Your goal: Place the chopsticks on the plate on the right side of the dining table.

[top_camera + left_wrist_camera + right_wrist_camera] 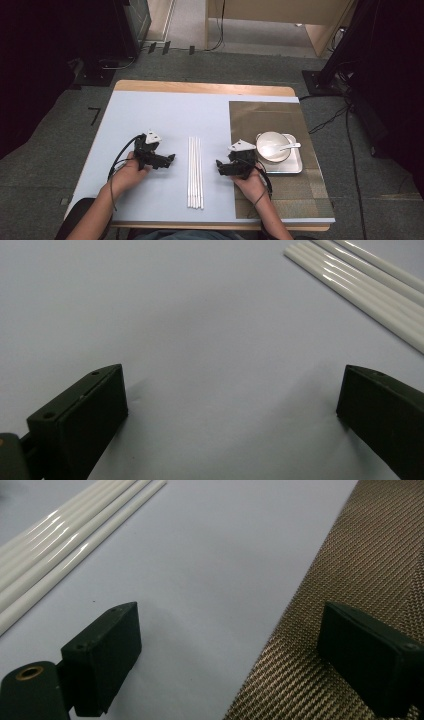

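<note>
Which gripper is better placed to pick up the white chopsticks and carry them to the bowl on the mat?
Probably the right gripper: open, beside the white chopsticks and next to the woven mat with the bowl. The left gripper, also open, sits on the far side.

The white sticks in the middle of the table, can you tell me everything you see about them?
The white sticks are long, thin, round and glossy, like plastic or glazed chopsticks. About five or six lie flat, side by side and touching, on the pale blue table cover. They run from near to far between the two grippers. Nothing grips them.
</note>
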The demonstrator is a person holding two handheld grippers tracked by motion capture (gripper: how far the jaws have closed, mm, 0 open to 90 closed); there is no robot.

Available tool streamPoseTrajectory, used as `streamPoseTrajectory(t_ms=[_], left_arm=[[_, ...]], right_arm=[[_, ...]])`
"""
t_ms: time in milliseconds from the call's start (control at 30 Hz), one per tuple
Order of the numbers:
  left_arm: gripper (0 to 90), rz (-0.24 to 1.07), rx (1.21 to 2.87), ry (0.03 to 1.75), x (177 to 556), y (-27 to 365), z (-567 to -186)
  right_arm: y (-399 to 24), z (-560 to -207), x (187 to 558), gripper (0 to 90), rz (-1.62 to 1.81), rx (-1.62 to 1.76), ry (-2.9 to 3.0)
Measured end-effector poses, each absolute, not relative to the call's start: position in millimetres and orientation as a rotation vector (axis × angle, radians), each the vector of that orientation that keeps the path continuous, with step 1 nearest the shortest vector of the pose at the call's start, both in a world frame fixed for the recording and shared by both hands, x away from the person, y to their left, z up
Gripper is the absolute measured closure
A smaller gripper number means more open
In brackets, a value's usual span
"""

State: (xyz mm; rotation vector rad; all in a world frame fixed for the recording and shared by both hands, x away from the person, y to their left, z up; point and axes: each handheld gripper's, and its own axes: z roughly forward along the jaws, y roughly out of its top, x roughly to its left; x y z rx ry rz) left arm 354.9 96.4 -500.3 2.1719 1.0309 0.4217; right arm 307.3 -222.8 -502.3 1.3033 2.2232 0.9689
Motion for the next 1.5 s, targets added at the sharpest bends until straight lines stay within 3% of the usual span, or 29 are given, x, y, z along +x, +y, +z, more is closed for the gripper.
streamPoseTrajectory(t_ms=[733,1067,1500], left_arm=[[0.0,0.422,2.172,1.030,355,96,-500],[0.0,0.421,2.172,1.031,355,96,-500],[0.0,0.420,2.171,1.032,355,96,-500]], right_arm=[[-222,-502,307,10.7,0.967,1.305,2.221],[-222,-494,306,25.1,0.991,1.337,2.242],[-218,-484,304,31.9,1.020,1.360,2.251]])
